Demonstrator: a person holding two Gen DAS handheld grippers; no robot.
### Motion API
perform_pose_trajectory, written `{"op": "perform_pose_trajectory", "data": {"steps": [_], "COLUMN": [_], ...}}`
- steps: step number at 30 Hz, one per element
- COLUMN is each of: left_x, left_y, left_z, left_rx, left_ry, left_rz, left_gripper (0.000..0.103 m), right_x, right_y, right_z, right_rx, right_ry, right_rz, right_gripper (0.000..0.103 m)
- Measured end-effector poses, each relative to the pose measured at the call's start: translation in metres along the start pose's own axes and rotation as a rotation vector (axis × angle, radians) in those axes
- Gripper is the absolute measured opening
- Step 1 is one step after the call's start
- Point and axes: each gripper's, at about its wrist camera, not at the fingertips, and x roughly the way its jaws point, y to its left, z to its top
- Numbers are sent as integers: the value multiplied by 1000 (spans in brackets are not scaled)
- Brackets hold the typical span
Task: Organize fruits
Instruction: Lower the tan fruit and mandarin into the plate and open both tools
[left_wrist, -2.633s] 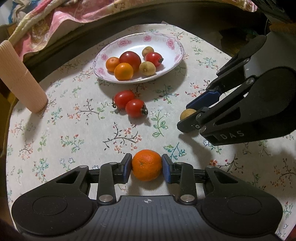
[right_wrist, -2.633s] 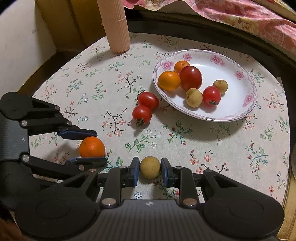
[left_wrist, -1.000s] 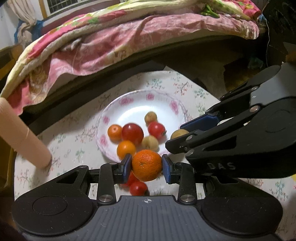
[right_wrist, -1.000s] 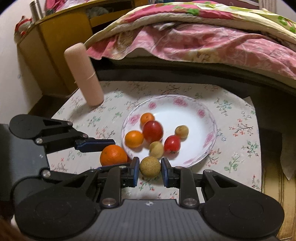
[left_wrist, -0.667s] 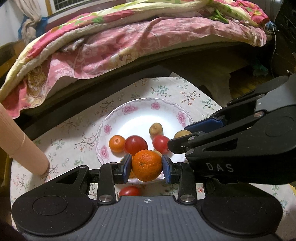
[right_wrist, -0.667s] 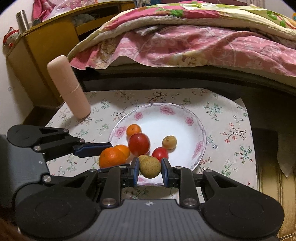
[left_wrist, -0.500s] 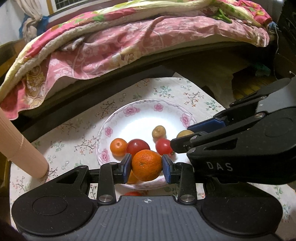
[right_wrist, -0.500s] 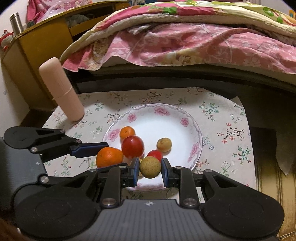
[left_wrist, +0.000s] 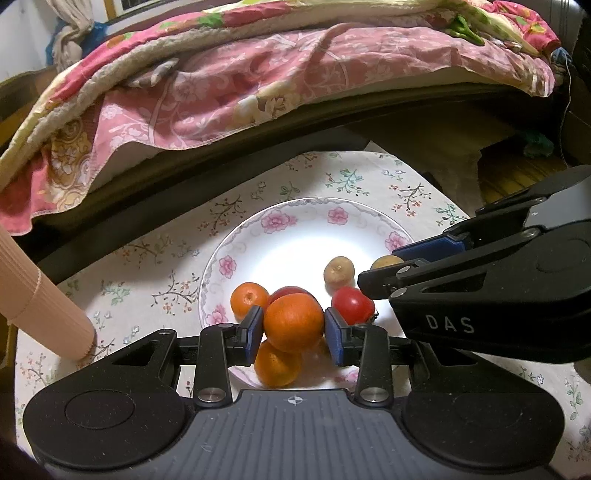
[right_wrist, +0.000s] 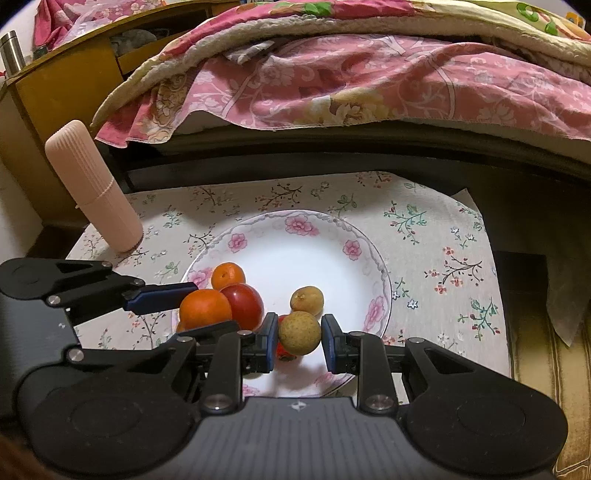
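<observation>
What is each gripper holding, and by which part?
Left gripper: an orange, pinched across its sides. Right gripper: a small yellow-brown fruit, flanked at its sides; contact unclear.

left tongs (left_wrist: 293, 329): black, blue pads, silver screws | right tongs (right_wrist: 299, 333): same, "DAS" lettering

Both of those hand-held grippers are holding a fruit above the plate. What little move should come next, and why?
Probably lower both a little toward bare white plate, then open. The left hand-held gripper grips an orange directly above another orange. The right hand-held gripper seems to have loosened on its tan fruit, with a small tomato below. Dropping from here could knock either fruit.
</observation>
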Motion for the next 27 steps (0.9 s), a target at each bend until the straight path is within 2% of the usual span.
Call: {"op": "perform_pose_trajectory", "data": {"steps": [9,27], "left_x": [8,14], "left_y": [2,7], "left_z": [4,5], "left_rx": [-7,-36], "left_ry": [1,-1], "left_rz": [-1,16], "left_gripper": [46,61], "right_x": [10,20], "right_y": [-6,-11], "right_z": [6,8], "right_rx": [20,45], "right_ry": [5,4], "right_rz": [-6,-10], "right_gripper": [28,29]}}
